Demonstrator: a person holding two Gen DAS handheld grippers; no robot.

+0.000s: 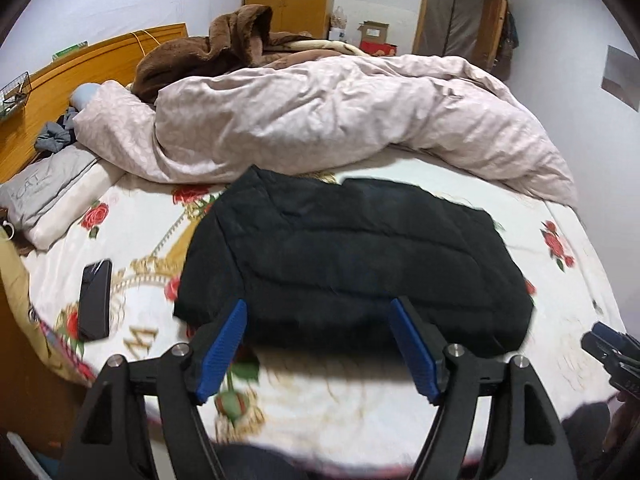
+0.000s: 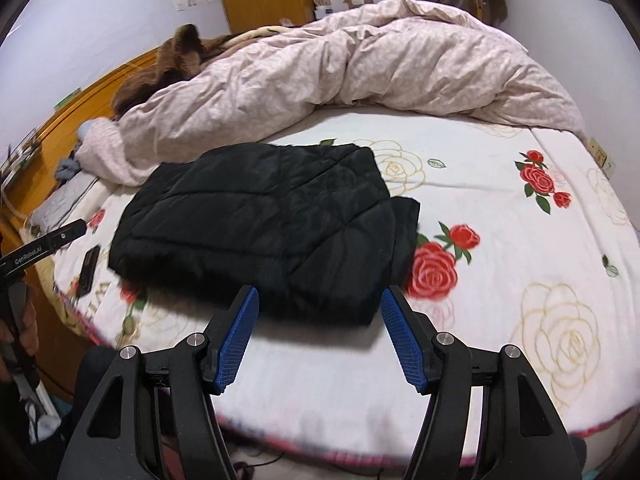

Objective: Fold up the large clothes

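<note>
left gripper [image 1: 318, 312] released, right gripper [image 2: 318, 298] released, folded black jacket [image 2: 260, 224] on floral bed [image 2: 500, 216]

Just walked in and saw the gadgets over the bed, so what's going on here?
A person holds a two-finger gripper in each hand, folding clothes on the bed. A black quilted jacket lies folded on the rose-print sheet, with a phone beside it. The left gripper and right gripper are both open at its near edge, holding nothing. A pink duvet is bunched behind.
</note>
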